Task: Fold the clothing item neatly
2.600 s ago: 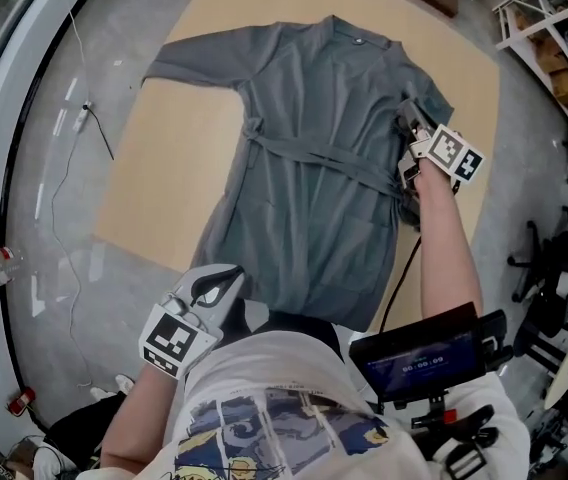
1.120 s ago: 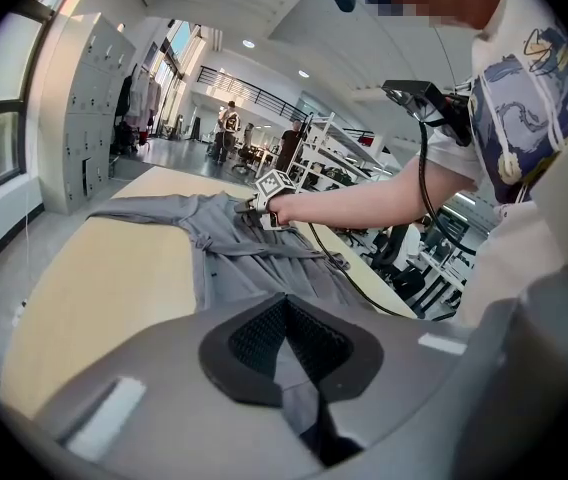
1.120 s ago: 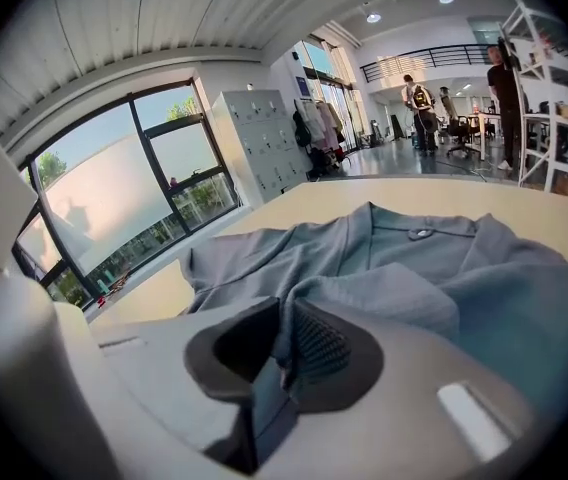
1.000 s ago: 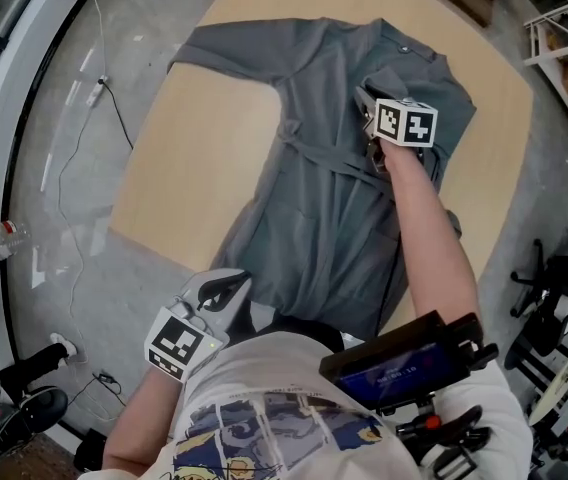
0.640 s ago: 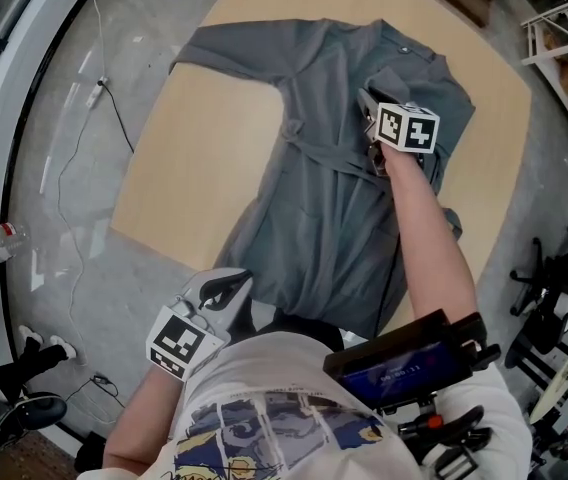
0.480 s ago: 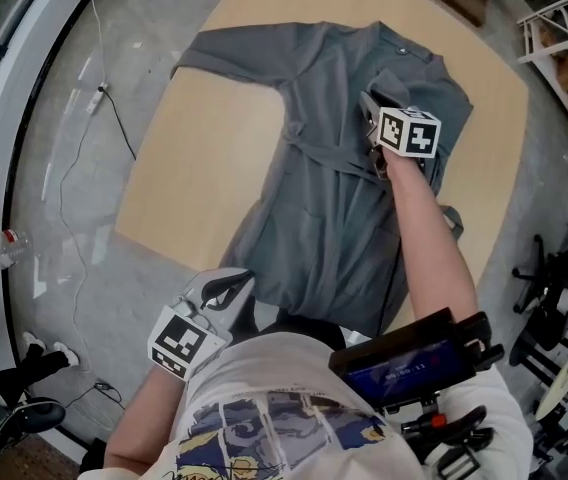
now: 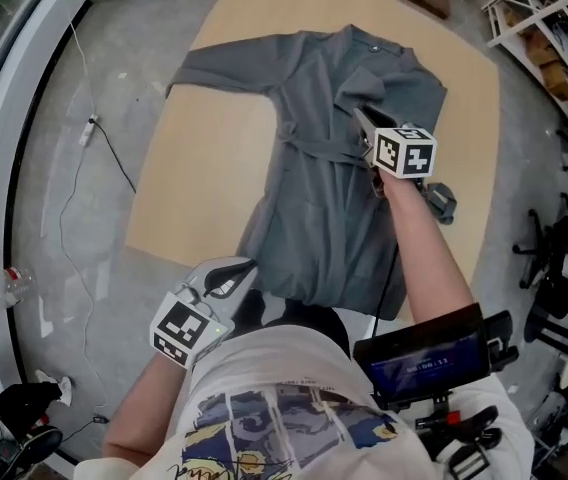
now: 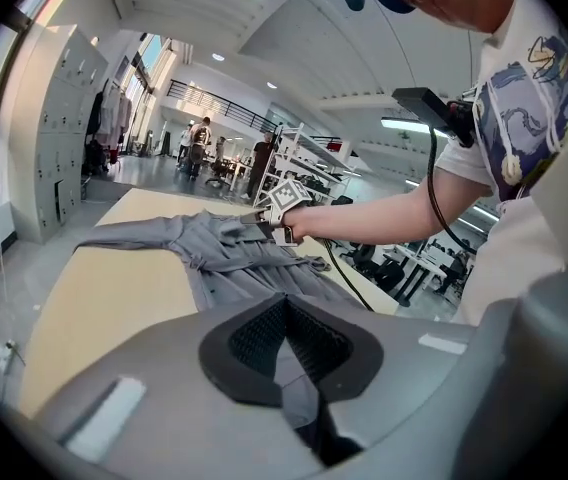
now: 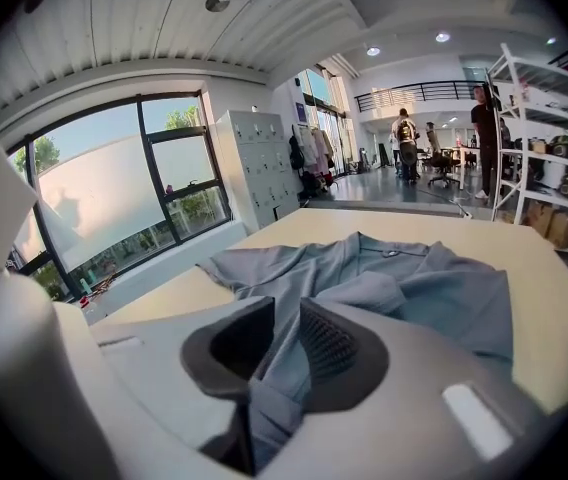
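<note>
A grey robe [image 7: 314, 178] with a waist tie lies spread on a light wooden table [image 7: 204, 168], collar at the far end. My right gripper [image 7: 356, 115] is over the robe's right chest, shut on the right sleeve [image 9: 364, 293], which is drawn inward across the body; the cloth runs between its jaws [image 9: 279, 363]. My left gripper [image 7: 244, 268] is at the near hem, shut on the robe's lower edge [image 8: 289, 368]. The left sleeve [image 7: 219, 68] lies stretched out to the left. From the left gripper view, the right gripper [image 8: 266, 230] shows above the robe [image 8: 234, 258].
The table's near edge is close to my body. A cable [image 7: 99, 138] runs over the grey floor at the left. Metal shelving [image 7: 549, 18] stands at the far right. A dark screen [image 7: 429, 358] hangs at my chest. People stand far off in the hall [image 9: 404, 143].
My right gripper has lifted and carried the right sleeve from the robe's right edge inward over the body. My left gripper stays at the near hem.
</note>
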